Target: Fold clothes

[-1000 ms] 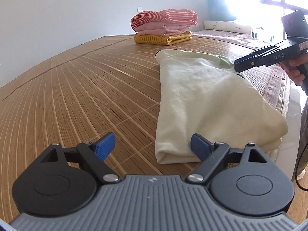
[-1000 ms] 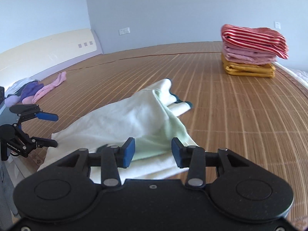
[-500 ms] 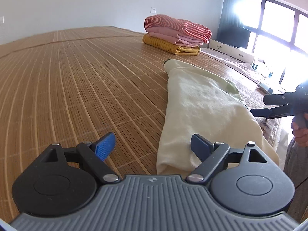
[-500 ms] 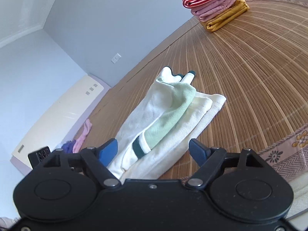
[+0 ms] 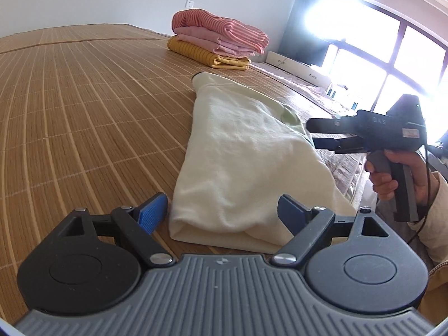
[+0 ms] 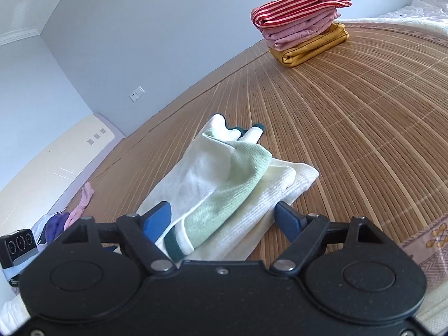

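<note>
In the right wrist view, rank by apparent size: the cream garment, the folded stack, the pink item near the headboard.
1. cream garment, largest, though nearest the camera
2. folded stack, farther off, so true size is unsure
3. pink item, smallest, a thin strip at the mat's far edge

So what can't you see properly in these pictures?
- Left wrist view: the near corner of the cream garment hides behind the gripper body.
- Left wrist view: the window is washed out by glare.
- Right wrist view: the pile of loose clothes is small and partly behind the gripper body.
- Right wrist view: the folded stack's undersides cannot be seen.
</note>
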Tool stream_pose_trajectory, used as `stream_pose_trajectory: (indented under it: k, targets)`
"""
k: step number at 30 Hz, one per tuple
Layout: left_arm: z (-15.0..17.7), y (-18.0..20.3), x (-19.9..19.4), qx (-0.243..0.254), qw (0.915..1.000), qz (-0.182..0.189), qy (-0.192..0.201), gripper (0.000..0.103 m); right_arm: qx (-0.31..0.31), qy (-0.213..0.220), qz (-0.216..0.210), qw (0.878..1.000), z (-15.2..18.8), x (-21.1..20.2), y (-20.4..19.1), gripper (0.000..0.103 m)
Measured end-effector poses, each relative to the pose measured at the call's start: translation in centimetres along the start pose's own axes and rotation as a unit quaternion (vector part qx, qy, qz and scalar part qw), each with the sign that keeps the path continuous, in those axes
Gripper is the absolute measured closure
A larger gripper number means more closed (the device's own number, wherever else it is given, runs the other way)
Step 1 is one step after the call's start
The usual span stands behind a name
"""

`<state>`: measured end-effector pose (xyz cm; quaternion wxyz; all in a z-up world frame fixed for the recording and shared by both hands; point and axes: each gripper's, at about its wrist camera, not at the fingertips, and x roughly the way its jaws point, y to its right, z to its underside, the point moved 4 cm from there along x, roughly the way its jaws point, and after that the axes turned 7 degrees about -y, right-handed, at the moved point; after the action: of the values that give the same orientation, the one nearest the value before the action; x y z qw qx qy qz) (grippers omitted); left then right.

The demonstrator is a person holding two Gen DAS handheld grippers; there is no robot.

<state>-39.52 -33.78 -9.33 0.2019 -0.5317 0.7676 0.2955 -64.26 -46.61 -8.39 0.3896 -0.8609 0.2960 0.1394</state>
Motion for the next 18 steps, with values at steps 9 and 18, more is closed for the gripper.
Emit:
stream_pose_trajectory:
  k: [9,18]
  targets:
    - [0.7,2.9,0.1,0.045,0.9978,0.045,-0.018,0.01,-0.141,-0.093,0.049,0.984,-5.3,6.7,-2.1,0.05]
    - [1.0,2.3,-0.8,0.042,0.9987,0.03,-0.006,0.01,-0.083,0.018,0.053,0.995,-4.4,3.0,-1.2,0.025]
